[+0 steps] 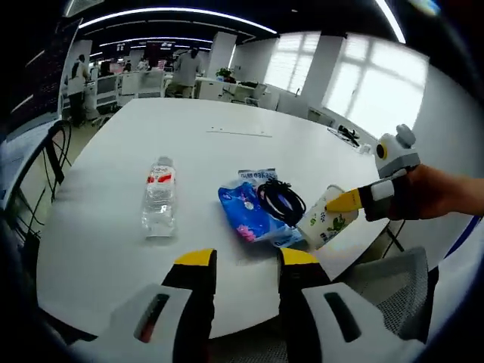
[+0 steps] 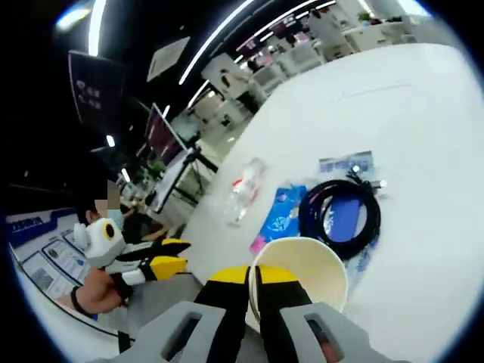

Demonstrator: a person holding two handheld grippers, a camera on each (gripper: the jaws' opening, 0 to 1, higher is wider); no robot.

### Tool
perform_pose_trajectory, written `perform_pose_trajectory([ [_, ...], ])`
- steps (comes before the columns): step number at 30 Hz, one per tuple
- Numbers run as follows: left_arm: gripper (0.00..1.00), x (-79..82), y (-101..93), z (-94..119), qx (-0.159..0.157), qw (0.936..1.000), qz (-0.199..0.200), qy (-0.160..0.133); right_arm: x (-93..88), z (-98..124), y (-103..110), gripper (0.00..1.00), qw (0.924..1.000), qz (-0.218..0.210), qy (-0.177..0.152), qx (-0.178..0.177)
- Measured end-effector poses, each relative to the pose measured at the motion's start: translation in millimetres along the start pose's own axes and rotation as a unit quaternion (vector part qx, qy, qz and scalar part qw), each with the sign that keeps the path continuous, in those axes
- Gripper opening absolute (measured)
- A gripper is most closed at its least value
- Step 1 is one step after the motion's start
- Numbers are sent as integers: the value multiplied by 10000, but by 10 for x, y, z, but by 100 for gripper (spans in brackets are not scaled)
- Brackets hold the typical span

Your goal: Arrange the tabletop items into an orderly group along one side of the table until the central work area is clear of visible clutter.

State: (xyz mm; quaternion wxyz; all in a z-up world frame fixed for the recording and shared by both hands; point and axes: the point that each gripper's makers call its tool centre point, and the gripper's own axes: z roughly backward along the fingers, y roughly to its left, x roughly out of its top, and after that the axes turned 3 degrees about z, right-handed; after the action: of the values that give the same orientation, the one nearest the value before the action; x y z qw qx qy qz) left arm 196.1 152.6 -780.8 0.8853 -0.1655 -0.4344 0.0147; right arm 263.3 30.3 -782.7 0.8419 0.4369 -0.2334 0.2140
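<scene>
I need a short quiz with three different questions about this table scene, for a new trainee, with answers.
1. True or false: the bottle stands upright.
2. What lies on the blue pack? A) a black cable B) a spoon C) a phone
3. Fill in: the right tongs pinch the rim of the ____.

Key: 1. False, it lies on its side on the table. 2. A, the coiled cable. 3. cup; the left tongs are open, holding nothing.
</scene>
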Motion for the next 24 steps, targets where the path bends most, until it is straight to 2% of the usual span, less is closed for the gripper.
perform_pose_trajectory([
  [3,30,23,136,24,114,9999,107,-42,63,-63,-18,0,9999,-112,-10,-58],
  [5,30,45,163,38,162,9996,207,-102,59,-89,-39,0,9997,-186,68,-173],
  [8,30,85,222,50,194,9994,250,-151,79,-134,-48,0,9995,-271,86,-169],
  [11,31,126,293,64,122,9976,613,-304,161,-189,-61,0,9992,-309,55,-236],
  [13,32,118,395,90,230,9974,615,-302,233,-229,-65,0,9992,-280,-10,-290],
  [17,33,160,481,169,372,9959,727,-402,365,-296,1,0,9992,-331,-93,-211],
  [19,33,165,620,224,437,9953,748,-428,431,-336,35,0,9995,-247,-85,-183],
  [24,33,230,668,230,609,9942,752,-469,554,-466,32,0,9998,-138,-28,-165],
])
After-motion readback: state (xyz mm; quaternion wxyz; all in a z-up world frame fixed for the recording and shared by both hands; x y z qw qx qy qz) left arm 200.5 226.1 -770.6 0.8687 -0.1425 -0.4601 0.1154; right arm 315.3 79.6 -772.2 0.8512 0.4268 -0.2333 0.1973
